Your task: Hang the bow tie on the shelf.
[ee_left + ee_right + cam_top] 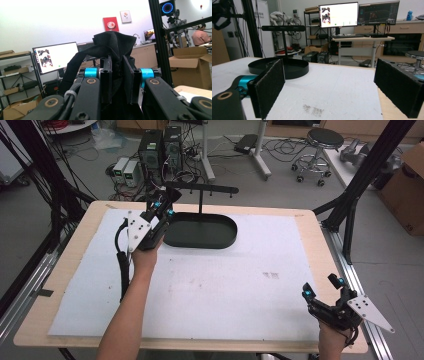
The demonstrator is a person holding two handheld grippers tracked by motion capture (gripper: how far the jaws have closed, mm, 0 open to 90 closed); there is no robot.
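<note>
Jaws of the left gripper (pixel 117 80) are clamped on a bunched piece of black fabric (pixel 111 45), which rises above the pads and drapes down to one side in the left gripper view. Seen from the high view, the left gripper (pixel 161 209) is held above the table near its far edge, left of centre, at the left end of the black oval tray (pixel 202 231); the fabric itself is hard to distinguish there. That tray forms the base of a black T-shaped stand (pixel 201 189) with a horizontal bar carrying small pegs. Jaws of the right gripper (pixel 322 288) stand wide apart with nothing between them, at the near right corner of the light wooden table (pixel 320 237), over the edge of the white sheet (pixel 215 290) covering it. The right gripper view shows both black padded pads (pixel 268 87) separated, with the tray and stand beyond them.
</note>
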